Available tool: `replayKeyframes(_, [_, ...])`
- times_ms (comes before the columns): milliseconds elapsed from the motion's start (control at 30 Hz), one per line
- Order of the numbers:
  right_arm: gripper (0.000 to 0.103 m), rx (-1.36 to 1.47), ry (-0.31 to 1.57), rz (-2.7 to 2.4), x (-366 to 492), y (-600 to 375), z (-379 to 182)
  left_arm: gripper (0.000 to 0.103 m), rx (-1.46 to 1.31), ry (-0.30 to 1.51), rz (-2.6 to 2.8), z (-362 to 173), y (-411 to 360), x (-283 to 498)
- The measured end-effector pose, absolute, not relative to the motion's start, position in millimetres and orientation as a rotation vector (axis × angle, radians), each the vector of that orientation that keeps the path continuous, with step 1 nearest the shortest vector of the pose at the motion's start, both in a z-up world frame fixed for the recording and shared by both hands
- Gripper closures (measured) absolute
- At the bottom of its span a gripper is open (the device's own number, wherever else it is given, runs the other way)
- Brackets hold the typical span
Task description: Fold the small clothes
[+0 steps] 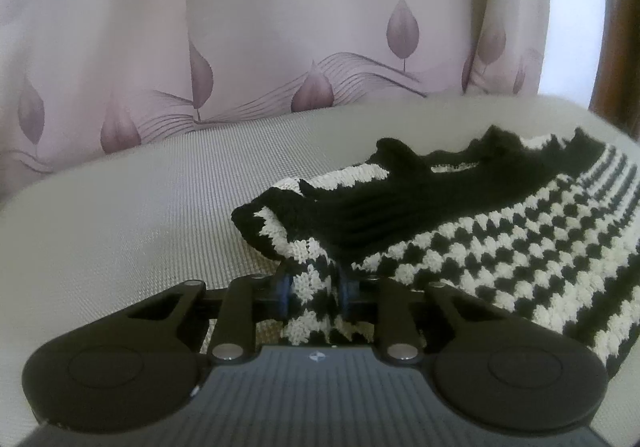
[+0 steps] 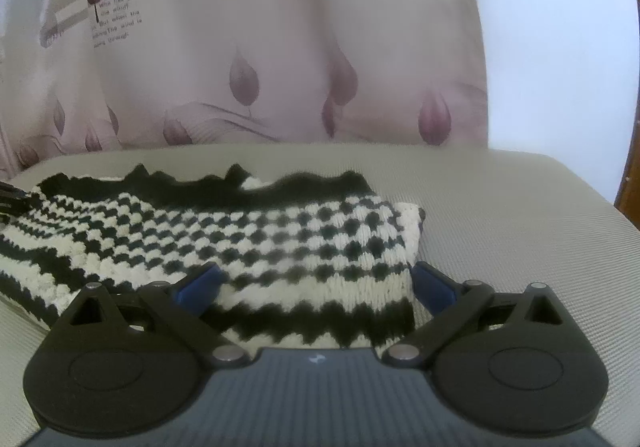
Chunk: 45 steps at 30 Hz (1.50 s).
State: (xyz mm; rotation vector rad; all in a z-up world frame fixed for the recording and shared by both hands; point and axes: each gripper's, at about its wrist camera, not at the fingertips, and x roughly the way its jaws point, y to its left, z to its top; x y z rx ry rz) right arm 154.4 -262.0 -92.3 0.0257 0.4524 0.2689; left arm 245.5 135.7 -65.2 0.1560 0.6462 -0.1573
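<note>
A knitted black-and-white checked garment with a black scalloped trim lies on a pale woven cushion. My left gripper is shut on the garment's near left corner, with a bunch of knit pinched between its blue pads. In the right wrist view the same garment spreads across the left and middle. My right gripper stands wide open over the garment's near right edge. Its left finger rests over the knit and its right finger is just beside the knit's edge.
A pink curtain with purple leaf prints hangs right behind the cushion. A dark wooden frame stands at the far right. Bare cushion lies to the right of the garment, and more of it to the left in the left wrist view.
</note>
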Motion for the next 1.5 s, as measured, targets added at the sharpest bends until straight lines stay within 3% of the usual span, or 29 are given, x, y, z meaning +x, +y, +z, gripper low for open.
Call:
replayKeyframes(600, [0.000,0.135,0.367,0.312,142.8,-279.3,-88.0,0.086,0.274,0.720,-0.045,-52.9,96.9,251.6])
replayKeyframes(900, [0.000,0.185,0.340,0.324,137.9,-287.5,-87.4,0.087,0.078,0.740,-0.106,-14.2,80.7,254.4])
replayKeyframes(1133, [0.000,0.211,0.323,0.332,134.9,-291.3,-86.7,0.088,-0.041,0.756,-0.210,19.5,25.7,254.6])
replayKeyframes(1500, [0.000,0.265,0.309,0.344,132.8,-298.4,-85.4,0.089,-0.335,0.751,-0.312,13.2,-51.9,233.7])
